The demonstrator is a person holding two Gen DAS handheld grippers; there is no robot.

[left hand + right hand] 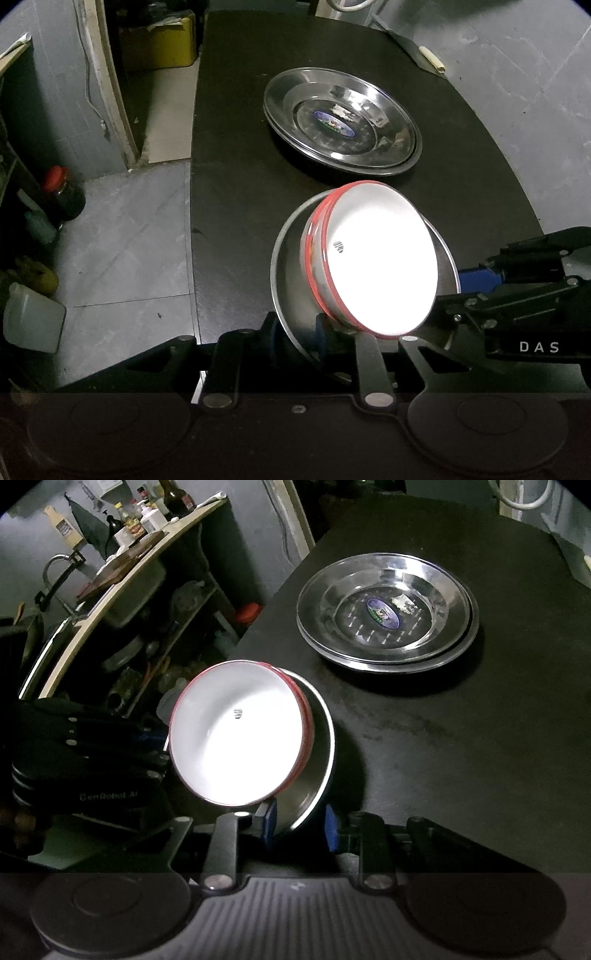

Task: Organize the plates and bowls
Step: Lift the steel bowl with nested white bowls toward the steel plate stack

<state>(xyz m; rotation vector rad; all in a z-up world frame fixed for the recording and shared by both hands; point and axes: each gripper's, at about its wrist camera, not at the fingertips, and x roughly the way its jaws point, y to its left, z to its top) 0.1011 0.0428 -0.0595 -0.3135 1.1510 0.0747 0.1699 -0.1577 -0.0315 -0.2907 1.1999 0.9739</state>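
Note:
A steel bowl (291, 280) (317, 775) hangs tilted over the black table (240, 184) (443, 738). Two nested white bowls with red rims (376, 258) (240, 746) lean inside it. My left gripper (298, 338) (162, 753) is shut on the steel bowl's near rim in the left wrist view. My right gripper (301, 825) (461, 288) grips the opposite rim, with one blue pad inside the wall and one outside. Farther back on the table rests a stack of shiny steel plates (402, 122) (321, 602) with a sticker in the top one.
The table's left edge drops to a tiled floor with a red-lidded jar (61, 188), a white jug (31, 321) and a yellow box (162, 44). A counter with bottles (140, 513) and a sink stands at the left in the right wrist view.

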